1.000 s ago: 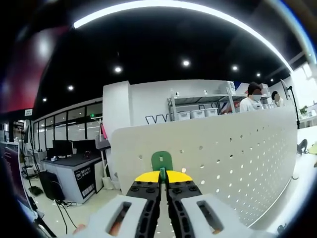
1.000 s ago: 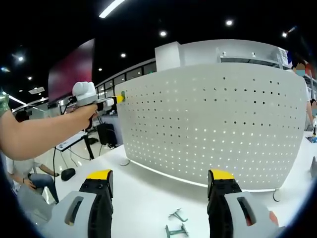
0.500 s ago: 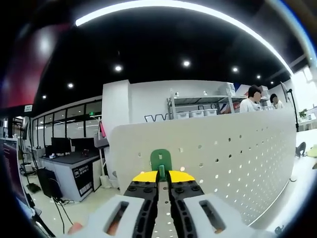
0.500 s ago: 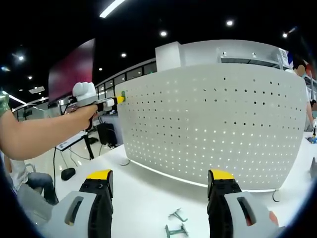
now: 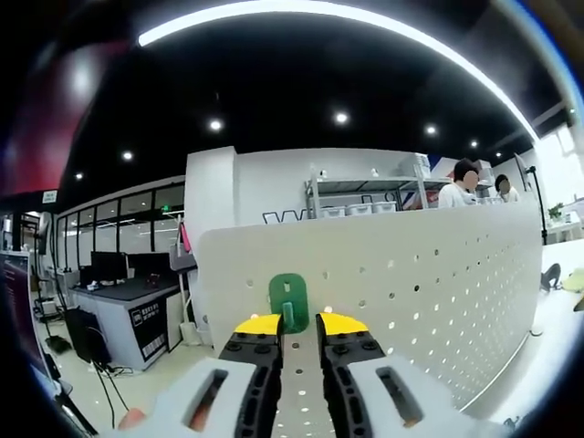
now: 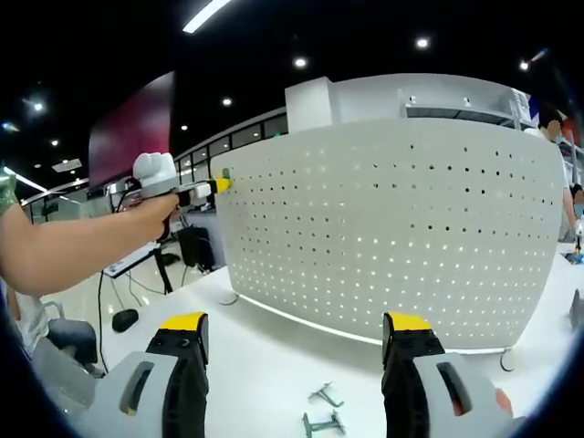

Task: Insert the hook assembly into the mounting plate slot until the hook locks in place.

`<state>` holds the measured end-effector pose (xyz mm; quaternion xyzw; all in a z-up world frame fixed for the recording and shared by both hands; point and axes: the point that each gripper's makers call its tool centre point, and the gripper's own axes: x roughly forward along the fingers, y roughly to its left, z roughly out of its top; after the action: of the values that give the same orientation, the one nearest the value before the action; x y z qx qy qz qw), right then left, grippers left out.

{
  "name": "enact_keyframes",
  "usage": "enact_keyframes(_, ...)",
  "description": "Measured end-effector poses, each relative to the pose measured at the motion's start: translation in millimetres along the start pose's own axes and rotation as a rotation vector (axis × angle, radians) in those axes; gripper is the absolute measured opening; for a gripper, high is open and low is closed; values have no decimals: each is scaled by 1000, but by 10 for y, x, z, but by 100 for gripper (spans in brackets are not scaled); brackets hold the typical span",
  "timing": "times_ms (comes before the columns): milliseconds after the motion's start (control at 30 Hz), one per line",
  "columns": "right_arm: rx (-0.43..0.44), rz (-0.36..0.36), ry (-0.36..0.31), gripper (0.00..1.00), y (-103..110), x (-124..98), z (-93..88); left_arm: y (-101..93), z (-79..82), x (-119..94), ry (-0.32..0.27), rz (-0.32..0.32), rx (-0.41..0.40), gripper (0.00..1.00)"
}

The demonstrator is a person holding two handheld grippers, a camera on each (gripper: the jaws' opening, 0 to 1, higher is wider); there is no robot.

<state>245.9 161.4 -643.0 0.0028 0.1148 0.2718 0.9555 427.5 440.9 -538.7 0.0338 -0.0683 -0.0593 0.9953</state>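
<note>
- Left gripper (image 5: 298, 321): yellow-tipped black jaws are held slightly parted on either side of the green hook (image 5: 288, 301), contact unclear; whether it is gripped cannot be told.
- Green hook: flat rounded plastic tab, set against the perforated white pegboard (image 5: 429, 274) near its upper corner.
- Right gripper (image 6: 297, 330): jaws spread wide, nothing between them.
- Metal hooks (image 6: 321, 411): small bent wire pieces, laid on the smooth white table (image 6: 274, 356).

One pegboard (image 6: 392, 210), one green hook (image 5: 288, 298), two metal hooks (image 6: 323, 412)

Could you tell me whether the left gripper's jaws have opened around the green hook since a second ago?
Yes. The left gripper jaws, closed on the green hook a second ago, now stand apart, with a gap showing the pegboard between them; the hook stays on the board.
</note>
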Motion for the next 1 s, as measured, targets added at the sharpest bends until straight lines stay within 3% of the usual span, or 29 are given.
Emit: enact_keyframes(1000,-1,8,-4,79,56,-1,17,-22,-130,-211,29,-5,-19,20)
